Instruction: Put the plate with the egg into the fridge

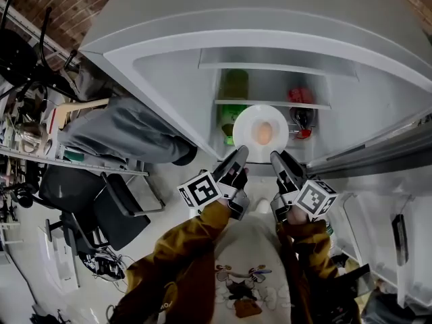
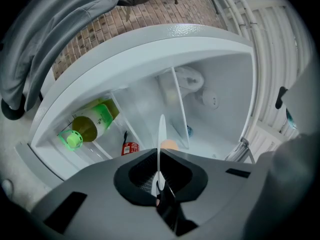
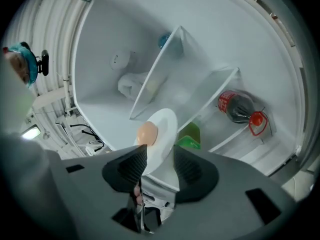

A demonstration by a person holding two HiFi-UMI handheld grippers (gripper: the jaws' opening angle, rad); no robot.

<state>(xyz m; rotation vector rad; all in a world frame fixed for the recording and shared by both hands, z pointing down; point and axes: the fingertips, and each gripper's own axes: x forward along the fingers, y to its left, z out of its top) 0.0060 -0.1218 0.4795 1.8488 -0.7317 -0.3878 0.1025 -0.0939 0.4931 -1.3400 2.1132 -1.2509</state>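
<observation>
A white plate [image 1: 246, 130] with a brown egg [image 1: 264, 133] on it hangs in front of the open fridge's shelves. My left gripper [image 1: 241, 154] is shut on its left rim. In the left gripper view the plate [image 2: 161, 131] stands edge-on between the pads, with the egg [image 2: 170, 144] just behind it. My right gripper [image 1: 275, 157] is at the right rim. In the right gripper view its jaws [image 3: 160, 159] stand apart around the plate [image 3: 166, 134], with a gap at the right pad. The egg [image 3: 147, 133] lies near the left pad.
A green bottle [image 2: 92, 126] and a red can [image 2: 130, 148] lie on one fridge shelf, and a red-capped dark bottle [image 3: 240, 106] on another. A glass shelf [image 3: 165, 79] divides the interior. The fridge door [image 1: 378, 154] stands open at right. Grey cloth [image 1: 121, 133] hangs at left.
</observation>
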